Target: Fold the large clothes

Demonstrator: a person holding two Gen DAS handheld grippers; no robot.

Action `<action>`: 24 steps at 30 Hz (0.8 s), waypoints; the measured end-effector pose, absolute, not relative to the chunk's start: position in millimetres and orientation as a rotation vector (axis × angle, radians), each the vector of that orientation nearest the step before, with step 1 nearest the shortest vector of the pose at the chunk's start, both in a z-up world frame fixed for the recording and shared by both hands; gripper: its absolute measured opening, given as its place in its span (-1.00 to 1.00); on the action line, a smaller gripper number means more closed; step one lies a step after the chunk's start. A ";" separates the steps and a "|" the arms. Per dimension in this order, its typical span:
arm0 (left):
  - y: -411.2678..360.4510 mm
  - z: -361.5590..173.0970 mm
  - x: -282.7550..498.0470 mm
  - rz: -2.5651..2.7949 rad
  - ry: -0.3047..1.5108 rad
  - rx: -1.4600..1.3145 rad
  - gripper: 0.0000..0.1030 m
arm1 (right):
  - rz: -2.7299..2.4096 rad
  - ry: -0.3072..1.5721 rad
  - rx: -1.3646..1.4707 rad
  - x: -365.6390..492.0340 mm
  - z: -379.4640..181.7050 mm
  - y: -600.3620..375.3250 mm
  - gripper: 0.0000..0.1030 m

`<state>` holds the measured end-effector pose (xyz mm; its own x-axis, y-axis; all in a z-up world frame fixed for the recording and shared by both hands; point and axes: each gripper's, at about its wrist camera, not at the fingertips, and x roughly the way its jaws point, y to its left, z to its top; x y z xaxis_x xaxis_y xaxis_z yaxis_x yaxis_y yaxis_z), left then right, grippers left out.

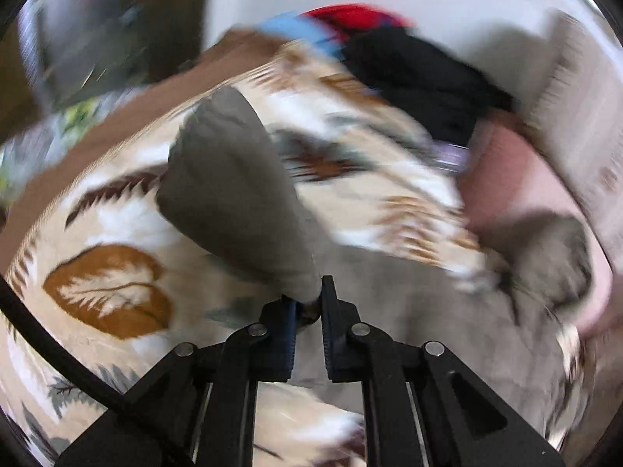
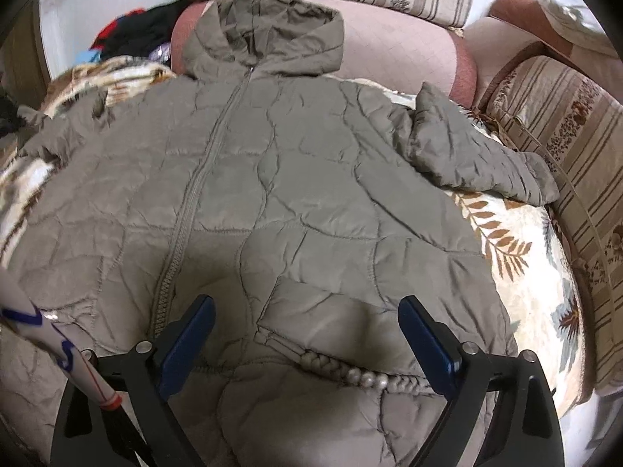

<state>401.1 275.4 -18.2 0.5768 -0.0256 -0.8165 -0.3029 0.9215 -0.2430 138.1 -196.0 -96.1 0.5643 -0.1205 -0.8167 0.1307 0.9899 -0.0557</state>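
A grey-olive quilted hooded jacket (image 2: 272, 179) lies front up on a leaf-print blanket (image 2: 518, 257), zipper closed, hood (image 2: 268, 35) at the far side, one sleeve (image 2: 475, 155) spread to the right. My right gripper (image 2: 307, 334) is open and hovers over the jacket's lower hem, holding nothing. My left gripper (image 1: 309, 303) is shut on the cuff end of the jacket's other sleeve (image 1: 233, 194), which is lifted above the blanket (image 1: 117, 288). The left wrist view is motion-blurred.
A pile of black, red and blue clothes (image 1: 409, 66) lies at the far side, also in the right wrist view (image 2: 136, 35). A pink cushion (image 2: 389, 43) and striped sofa cushions (image 2: 564, 124) border the blanket at the back and right.
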 end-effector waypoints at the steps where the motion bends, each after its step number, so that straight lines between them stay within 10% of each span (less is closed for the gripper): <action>1: 256.7 -6.0 398.2 0.119 0.933 -0.366 -0.80 | -0.147 0.951 0.020 134.8 -93.2 -198.3 0.87; 10: 50.9 19.8 363.3 -0.296 0.957 -0.289 -0.79 | -0.170 0.872 0.116 94.9 -63.1 -228.9 0.87; 17: -21.0 -10.2 309.4 -0.368 1.033 -0.224 0.08 | -0.195 0.833 0.180 64.4 -43.2 -259.5 0.89; 24: 20.2 -22.6 210.9 -0.254 1.002 -0.154 0.36 | -0.095 0.881 0.273 82.9 -40.4 -262.8 0.90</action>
<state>210.9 20.2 -22.6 0.5124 -0.2804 -0.8117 0.1393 0.9598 -0.2436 82.9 -262.8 -40.4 0.6344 0.0302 -0.7724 0.1939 0.9611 0.1968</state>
